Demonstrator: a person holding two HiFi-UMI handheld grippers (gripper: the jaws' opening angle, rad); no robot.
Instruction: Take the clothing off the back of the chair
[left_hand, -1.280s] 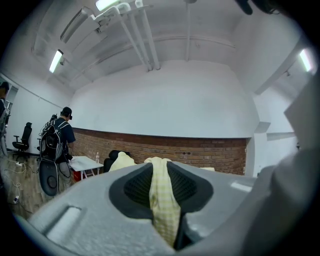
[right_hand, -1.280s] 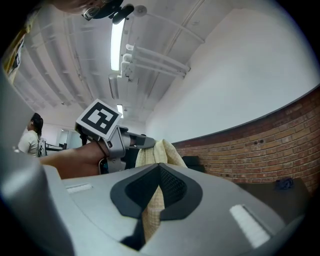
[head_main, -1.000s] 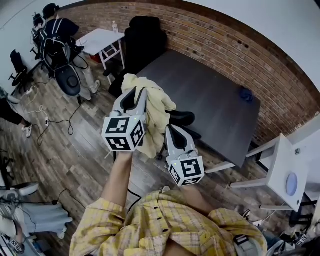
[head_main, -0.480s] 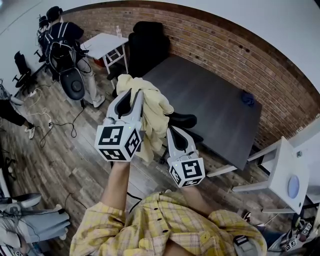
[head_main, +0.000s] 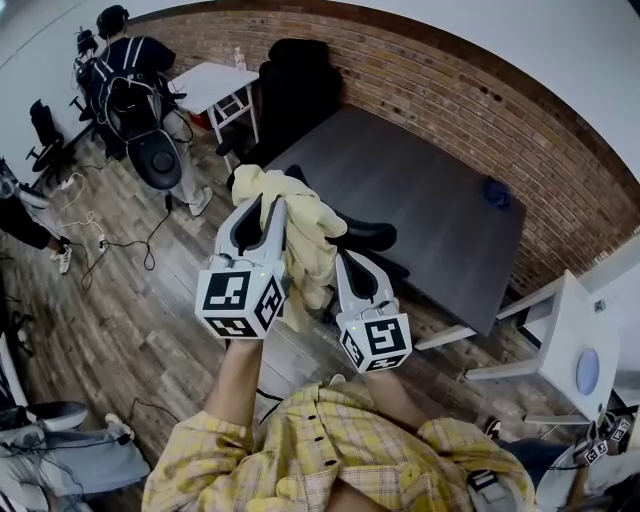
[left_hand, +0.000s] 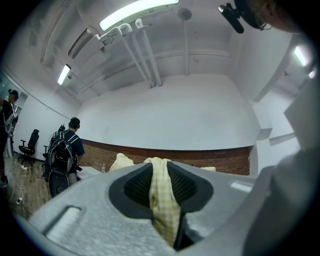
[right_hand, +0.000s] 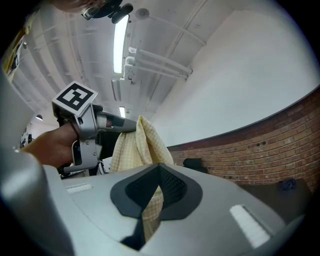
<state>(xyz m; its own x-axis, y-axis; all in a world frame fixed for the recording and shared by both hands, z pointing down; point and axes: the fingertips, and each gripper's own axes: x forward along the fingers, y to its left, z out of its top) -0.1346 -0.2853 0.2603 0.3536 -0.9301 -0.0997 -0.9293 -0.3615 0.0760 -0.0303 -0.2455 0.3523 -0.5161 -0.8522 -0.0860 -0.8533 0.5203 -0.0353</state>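
Observation:
A pale yellow checked garment (head_main: 305, 225) hangs bunched between my two grippers, above a black office chair (head_main: 368, 237) at the near edge of the dark table. My left gripper (head_main: 272, 205) is shut on a fold of the garment (left_hand: 162, 200) near its top. My right gripper (head_main: 345, 260) is shut on a lower fold (right_hand: 150, 210). In the right gripper view the garment (right_hand: 142, 145) drapes from the left gripper (right_hand: 92, 125). Its lower end is hidden behind the grippers, so contact with the chair cannot be told.
The dark table (head_main: 430, 190) stands against the brick wall with a small blue thing (head_main: 492, 192) on it. A second black chair (head_main: 295, 85) and a white table (head_main: 212, 85) are at the back. A person with a backpack (head_main: 130, 80) stands far left. White furniture (head_main: 560, 340) is right.
My left gripper has shifted a little towards me, carrying the top of the garment along. The right gripper has stayed where it was, still shut on the cloth.

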